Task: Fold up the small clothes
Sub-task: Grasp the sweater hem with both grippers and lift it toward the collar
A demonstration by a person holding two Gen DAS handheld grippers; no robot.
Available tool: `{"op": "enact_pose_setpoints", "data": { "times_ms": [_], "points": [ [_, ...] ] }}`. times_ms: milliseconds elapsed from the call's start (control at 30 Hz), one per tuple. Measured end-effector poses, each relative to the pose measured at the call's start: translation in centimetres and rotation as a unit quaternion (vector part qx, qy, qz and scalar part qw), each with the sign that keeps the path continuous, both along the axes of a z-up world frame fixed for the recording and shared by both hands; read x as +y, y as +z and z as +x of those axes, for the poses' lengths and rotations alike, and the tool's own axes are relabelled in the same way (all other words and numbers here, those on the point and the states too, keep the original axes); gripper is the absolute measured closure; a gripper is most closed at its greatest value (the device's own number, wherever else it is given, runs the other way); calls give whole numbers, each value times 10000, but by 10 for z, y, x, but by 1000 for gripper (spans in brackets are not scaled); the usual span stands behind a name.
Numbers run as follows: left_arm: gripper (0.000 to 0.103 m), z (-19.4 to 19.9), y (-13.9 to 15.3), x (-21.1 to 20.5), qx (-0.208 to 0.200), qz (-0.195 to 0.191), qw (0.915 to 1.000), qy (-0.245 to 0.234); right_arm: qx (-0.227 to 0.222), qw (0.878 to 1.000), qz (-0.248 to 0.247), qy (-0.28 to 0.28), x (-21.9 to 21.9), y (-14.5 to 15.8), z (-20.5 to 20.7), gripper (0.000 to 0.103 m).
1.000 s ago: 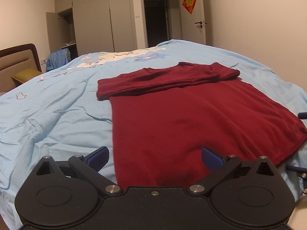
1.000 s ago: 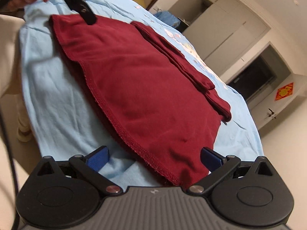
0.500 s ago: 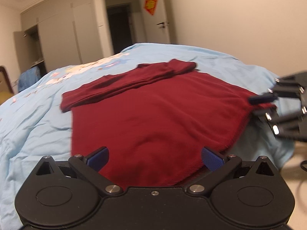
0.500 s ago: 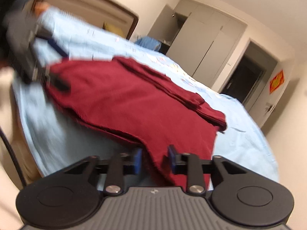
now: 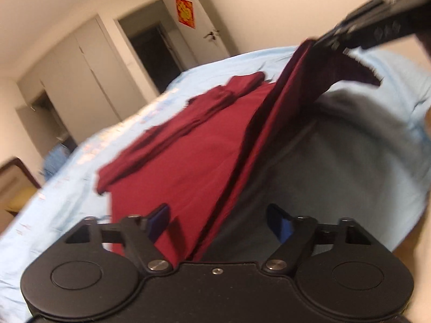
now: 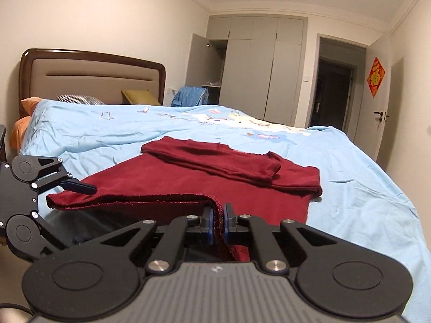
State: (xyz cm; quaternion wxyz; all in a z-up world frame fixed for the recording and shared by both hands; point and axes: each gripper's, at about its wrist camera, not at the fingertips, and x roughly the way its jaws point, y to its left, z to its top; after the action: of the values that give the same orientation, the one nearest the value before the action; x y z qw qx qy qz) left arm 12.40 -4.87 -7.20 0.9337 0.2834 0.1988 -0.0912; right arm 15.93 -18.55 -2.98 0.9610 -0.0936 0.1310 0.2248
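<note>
Maroon garment (image 6: 242,188) spread on light-blue bedspread (image 6: 363,202), sleeves folded across far end. Near hem lifted off bed. R gripper (image 6: 218,222): blue pads nearly together, pinching hem edge. L gripper (image 5: 218,222): jaws wide apart w/ hem edge running between them, nothing clamped; in R-wrist view its upper finger (image 6: 80,187) sits atop hem's L corner. Headboard (image 6: 89,76) and wardrobe (image 6: 256,70) behind.
</note>
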Motion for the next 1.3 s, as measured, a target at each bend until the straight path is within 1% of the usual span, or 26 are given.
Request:
{"op": "enact_pose_setpoints", "data": {
  "times_ms": [33,100,133,200,300,367,500,600,767,833,967,1100,1167,1233,1300],
  "points": [
    [40,0,0,4,-87,109,9999,94,-16,10000,-14,-31,-1,0,-2,95],
    [61,0,1,17,-186,242,9991,291,-54,9999,-99,-81,-1,-1,-5,95],
    [66,0,2,24,-215,227,9988,377,-73,9998,-161,-99,1,-2,-8,95],
    [88,-1,6,39,-260,81,9984,499,-139,9993,-323,-132,4,-5,-14,95],
    [96,-6,15,53,-486,-1,9974,536,-394,9960,-771,-239,15,-10,-24,96],
    [97,-11,23,56,-749,-37,9958,533,-641,9917,-1058,-340,22,-12,-32,97],
    [98,-21,46,57,-1269,-339,9897,570,-1200,9798,-1468,-644,34,-6,-46,97],
    [98,-26,69,55,-1494,-546,9858,534,-1602,9721,-1483,-860,34,6,-55,98],
    [98,-53,103,50,-1841,-545,9809,299,-2115,9636,-1302,-991,30,30,-76,98],
    [98,-63,119,54,-1851,-729,9797,227,-2213,9632,-1190,-953,27,40,-87,98],
    [98,-90,157,63,-1819,-1114,9769,139,-2358,9659,-849,-651,16,69,-115,98],
    [98,-117,195,74,-1815,-1535,9713,-34,-2548,9650,-533,-324,6,95,-141,97],
    [98,-121,210,80,-1752,-1727,9692,-115,-2503,9676,-279,-151,-1,107,-142,97],
    [98,-116,219,85,-1610,-1903,9683,-192,-2343,9722,-15,39,-10,116,-135,97],
    [97,-104,223,89,-1477,-1946,9695,-207,-2152,9764,99,183,-17,122,-121,97]
  ]
}}
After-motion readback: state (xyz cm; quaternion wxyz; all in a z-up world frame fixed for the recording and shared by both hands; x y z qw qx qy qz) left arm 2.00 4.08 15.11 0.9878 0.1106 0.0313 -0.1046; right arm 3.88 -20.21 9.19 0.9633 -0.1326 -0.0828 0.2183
